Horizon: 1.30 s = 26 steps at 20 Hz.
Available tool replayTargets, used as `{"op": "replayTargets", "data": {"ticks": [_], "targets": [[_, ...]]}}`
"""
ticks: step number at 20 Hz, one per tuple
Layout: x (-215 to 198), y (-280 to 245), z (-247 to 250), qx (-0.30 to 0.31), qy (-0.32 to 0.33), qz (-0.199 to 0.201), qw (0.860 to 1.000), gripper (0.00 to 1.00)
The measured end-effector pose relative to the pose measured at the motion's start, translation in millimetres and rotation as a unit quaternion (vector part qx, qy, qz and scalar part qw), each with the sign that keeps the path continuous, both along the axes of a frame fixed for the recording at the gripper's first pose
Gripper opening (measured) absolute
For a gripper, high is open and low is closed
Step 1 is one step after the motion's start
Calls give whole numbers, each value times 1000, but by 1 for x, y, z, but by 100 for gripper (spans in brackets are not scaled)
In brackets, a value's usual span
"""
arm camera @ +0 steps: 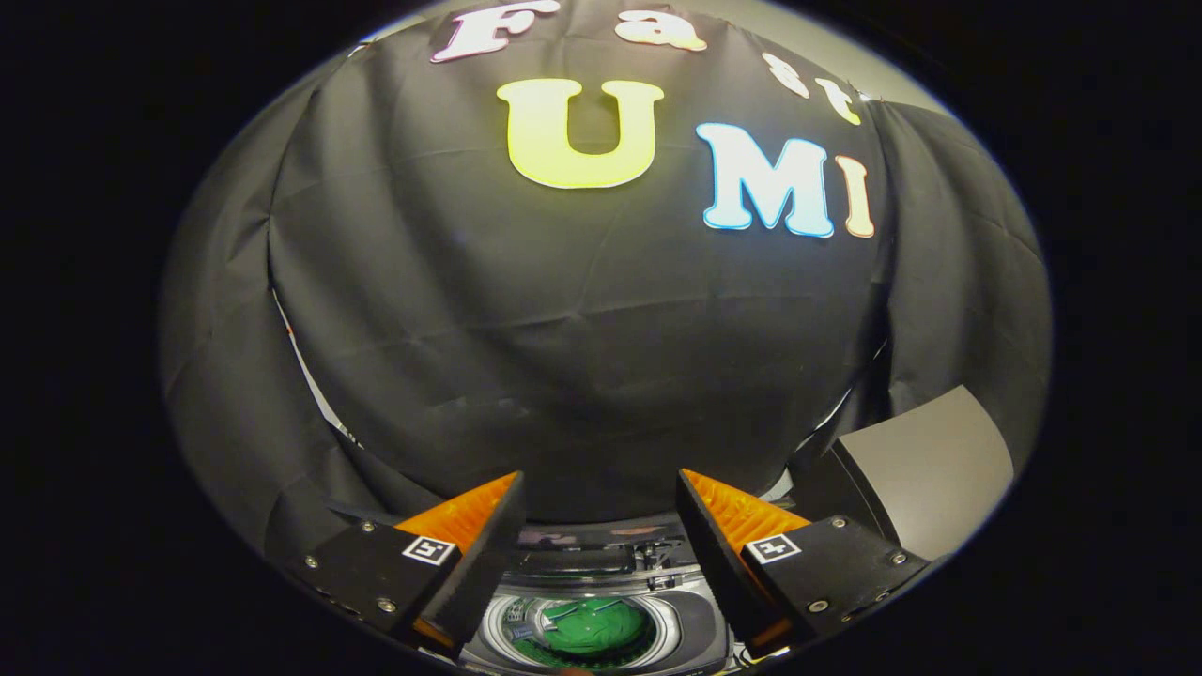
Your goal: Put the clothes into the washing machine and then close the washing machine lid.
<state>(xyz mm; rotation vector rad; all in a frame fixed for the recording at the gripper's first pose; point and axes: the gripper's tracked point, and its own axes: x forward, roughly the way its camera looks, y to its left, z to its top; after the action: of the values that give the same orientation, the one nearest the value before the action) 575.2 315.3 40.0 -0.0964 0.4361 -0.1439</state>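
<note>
My gripper [599, 483] is open, its two fingers spread wide with nothing between them. Below them, seen through the gap, is the washing machine [700, 627] with its round drum opening. A green piece of clothing [593, 627] lies inside the drum. The machine's lid [601, 549] stands raised at the back of the opening, a dark glossy panel that mirrors the wall. The gripper hangs above the machine, apart from both the lid and the clothing.
The black cloth wall [582, 329] hangs close behind the machine. A grey panel [925, 460] rises to the right of the right finger.
</note>
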Motion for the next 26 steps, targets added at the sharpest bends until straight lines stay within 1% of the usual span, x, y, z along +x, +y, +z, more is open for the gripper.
{"op": "replayTargets", "data": {"ticks": [3, 8, 10, 12, 15, 19, 22, 26], "targets": [[12, 4, -11, 13, 15, 8, 1000, 97], [20, 4, -30, 15, 36, 22, 999, 96], [21, 6, -36, 16, 46, 23, 999, 96], [20, 4, -41, -1, 63, 20, 998, 96], [22, 4, -46, 0, 64, 18, 998, 97], [17, 5, -43, 0, 47, 24, 999, 98], [12, 4, -39, -1, 7, 28, 1000, 97], [-1, 4, -42, -4, -5, 30, 1000, 98]]}}
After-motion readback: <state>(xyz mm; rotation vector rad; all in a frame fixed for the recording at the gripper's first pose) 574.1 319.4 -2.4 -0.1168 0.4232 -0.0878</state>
